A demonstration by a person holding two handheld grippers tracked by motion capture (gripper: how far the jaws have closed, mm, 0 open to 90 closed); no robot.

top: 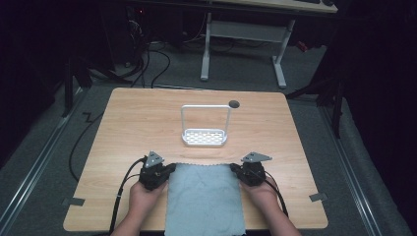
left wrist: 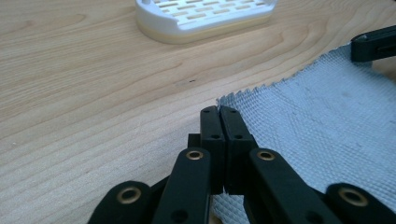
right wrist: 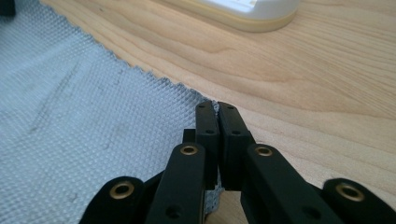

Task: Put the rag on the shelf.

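My left gripper (top: 169, 168) and right gripper (top: 233, 168) each pinch a far corner of one waffle-textured grey cloth (top: 204, 199); one slotted white plastic rack (top: 204, 137) stands centre frame on the woodgrain bench (top: 128, 123).

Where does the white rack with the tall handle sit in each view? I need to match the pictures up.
High view: the white rack stands mid-table, beyond the far edge of the grey cloth.
Left gripper view: its slotted base lies at the top, centre-right.
Right gripper view: a corner of the base shows at the top, right of centre.
Shared landmark: the cloth's zigzag far edge.
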